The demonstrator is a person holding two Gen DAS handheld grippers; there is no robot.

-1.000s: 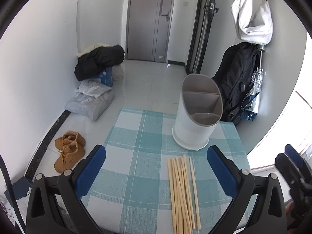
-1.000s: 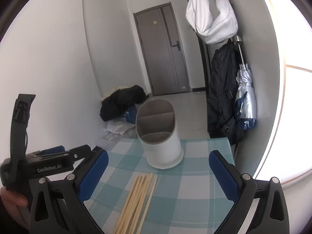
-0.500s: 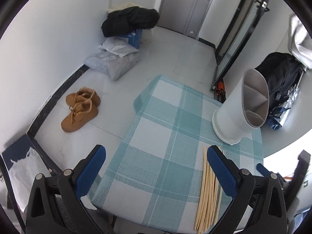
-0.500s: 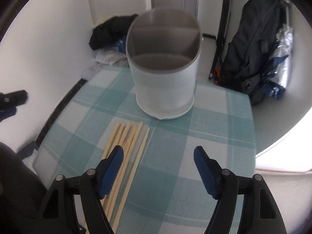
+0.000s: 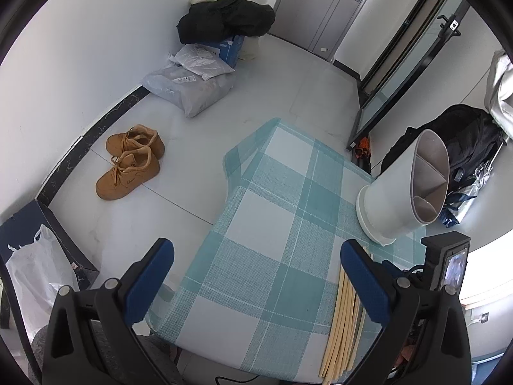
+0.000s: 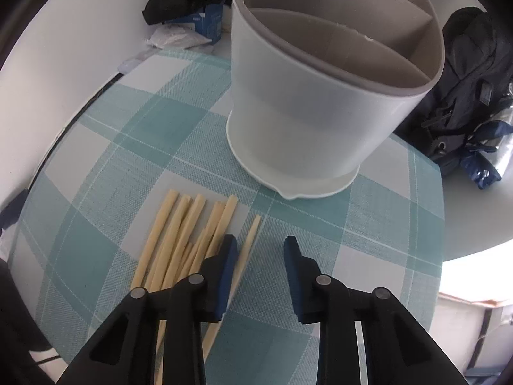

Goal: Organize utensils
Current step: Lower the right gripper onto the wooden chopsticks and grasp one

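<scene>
Several pale wooden chopsticks [image 6: 189,234] lie side by side on the teal checked tablecloth [image 6: 134,122], in front of a white divided utensil holder [image 6: 307,102]. My right gripper [image 6: 260,250] is low over the table, its jaws partly open and empty, straddling the rightmost chopstick [image 6: 248,240]. My left gripper [image 5: 256,276] is wide open and empty, above the table's left edge. In the left wrist view the chopsticks [image 5: 344,320] lie by its right finger, and the holder [image 5: 404,192] stands at the right.
Brown shoes [image 5: 131,160], grey bags [image 5: 189,86] and dark clothing [image 5: 224,19] lie on the floor to the left. A black backpack [image 6: 471,73] sits beyond the table at the right. The table edge [image 5: 224,199] drops off at the left.
My right gripper has dropped toward the chopsticks and narrowed its jaws from wide to partly open. My left gripper has swung left and tilted down, still wide open.
</scene>
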